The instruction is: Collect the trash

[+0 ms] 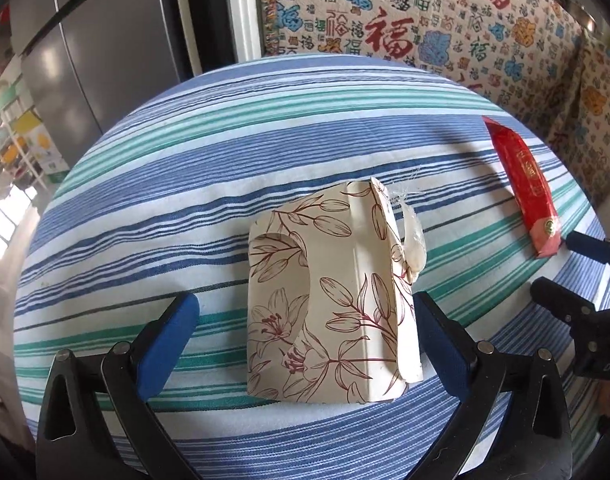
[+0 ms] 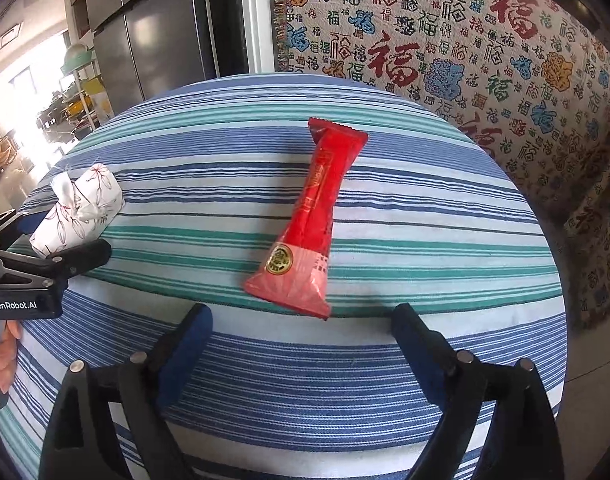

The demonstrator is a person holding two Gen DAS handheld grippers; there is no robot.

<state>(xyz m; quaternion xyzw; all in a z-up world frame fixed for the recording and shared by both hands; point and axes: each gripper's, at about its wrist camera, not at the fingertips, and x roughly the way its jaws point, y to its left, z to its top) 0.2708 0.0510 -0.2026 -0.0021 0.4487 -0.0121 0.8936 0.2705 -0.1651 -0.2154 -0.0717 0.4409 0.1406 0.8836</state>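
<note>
Between the wide-open, empty jaws of my left claw (image 1: 305,328) lies the flowered paper box (image 1: 325,300), long axis running away from me, while my right claw (image 2: 301,344), equally open and empty, faces the red wrapper (image 2: 309,220) mid-bench, just ahead.

This is a home, a lived-in dining or sitting corner. The landmark is a table under a striped blue, green and white tablecloth (image 2: 385,208). Right behind the table stands a sofa covered in a woven throw (image 2: 465,40) printed with red, blue and orange Chinese characters. Behind the table to the left rises a tall grey refrigerator (image 2: 153,36). Farther left of the table, a sunlit shelf rack (image 2: 81,80) holds household odds and ends.
</note>
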